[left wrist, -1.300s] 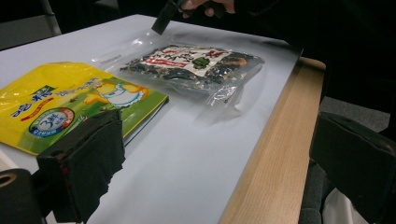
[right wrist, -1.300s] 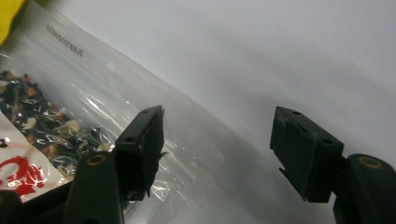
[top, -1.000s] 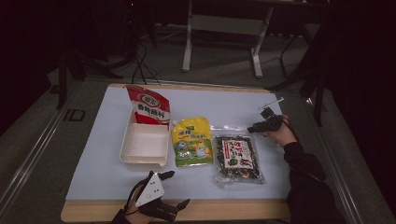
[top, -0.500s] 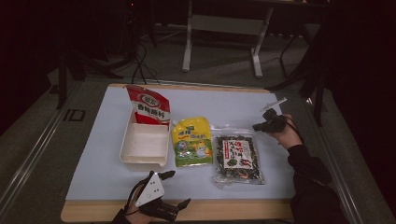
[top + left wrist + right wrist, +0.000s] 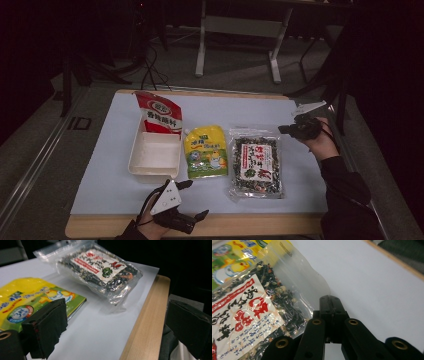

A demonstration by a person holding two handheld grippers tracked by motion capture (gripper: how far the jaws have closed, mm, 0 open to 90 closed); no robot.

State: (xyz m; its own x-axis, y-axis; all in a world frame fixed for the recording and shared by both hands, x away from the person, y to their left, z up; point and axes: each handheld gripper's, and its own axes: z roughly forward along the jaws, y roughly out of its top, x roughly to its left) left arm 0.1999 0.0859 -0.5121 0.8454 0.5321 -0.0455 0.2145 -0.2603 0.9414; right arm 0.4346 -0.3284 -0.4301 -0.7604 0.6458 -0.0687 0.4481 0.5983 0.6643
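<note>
A clear bag of dark seaweed mix (image 5: 256,165) with a red and white label lies flat on the pale blue mat, right of a yellow pouch (image 5: 205,152). A red snack bag (image 5: 160,115) leans in the far end of a white tray (image 5: 152,155). My right gripper (image 5: 284,129) hovers just off the seaweed bag's far right corner, its jaws shut with nothing between them; in the right gripper view the right gripper (image 5: 330,303) hangs over the bag's clear edge (image 5: 294,277). My left gripper (image 5: 194,199) rests open at the table's front edge, and the left gripper (image 5: 117,325) looks toward the seaweed bag (image 5: 100,267).
The wooden table edge (image 5: 147,322) runs close by the left gripper. A white table frame (image 5: 240,30) and cables stand on the floor beyond the table. Bare mat (image 5: 300,185) lies right of the seaweed bag.
My right gripper has lifted and drawn back to the right, away from the seaweed bag's corner, and its jaws have come together. The bag stays on the mat. The left gripper has not moved.
</note>
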